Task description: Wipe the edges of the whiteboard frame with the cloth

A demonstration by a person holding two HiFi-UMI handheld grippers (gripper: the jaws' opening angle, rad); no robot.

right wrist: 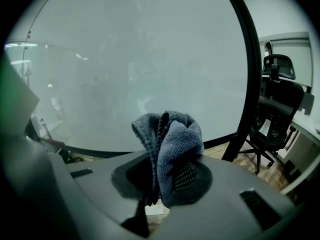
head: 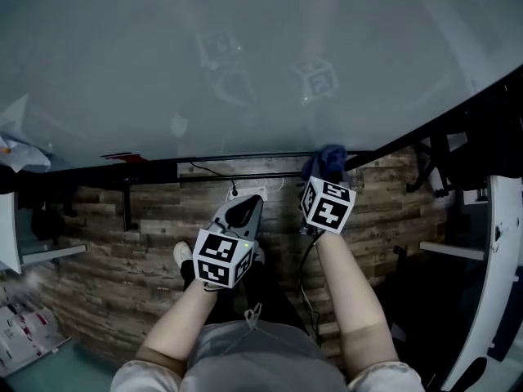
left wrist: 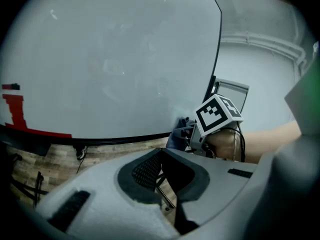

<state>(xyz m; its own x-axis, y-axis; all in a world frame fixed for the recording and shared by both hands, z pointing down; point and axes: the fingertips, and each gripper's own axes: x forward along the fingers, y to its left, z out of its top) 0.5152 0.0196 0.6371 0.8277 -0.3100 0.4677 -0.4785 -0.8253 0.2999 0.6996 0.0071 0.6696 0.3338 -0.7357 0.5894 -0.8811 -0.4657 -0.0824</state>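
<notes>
Cloth at the frame: a person standing before a whiteboard [head: 245,55] holds a blue-grey cloth [head: 328,162] at the black frame [head: 245,158] along the board's lower edge. The right gripper [right wrist: 172,176] has its fingers closed on the cloth. The cloth bunches up above them and hides most of both pads in the right gripper view, where only a patch of mesh pad shows beneath the folds. In the head view that gripper's marker cube covers the fingers altogether.

The left gripper [left wrist: 162,176] hangs lower and just beside it, clear of the board. Its fingers appear to be apart with nothing between them, though the dark housing makes the opening hard to read. A strip of wood-plank floor [head: 131,219] shows through the gap.

A shoe [head: 183,255] peeks out beside the left gripper's cube. Red marks [left wrist: 20,115] at the board's left are cut off by the picture's edge. An office chair [right wrist: 276,104] stands past the frame's right upright, dim and partly hidden.
</notes>
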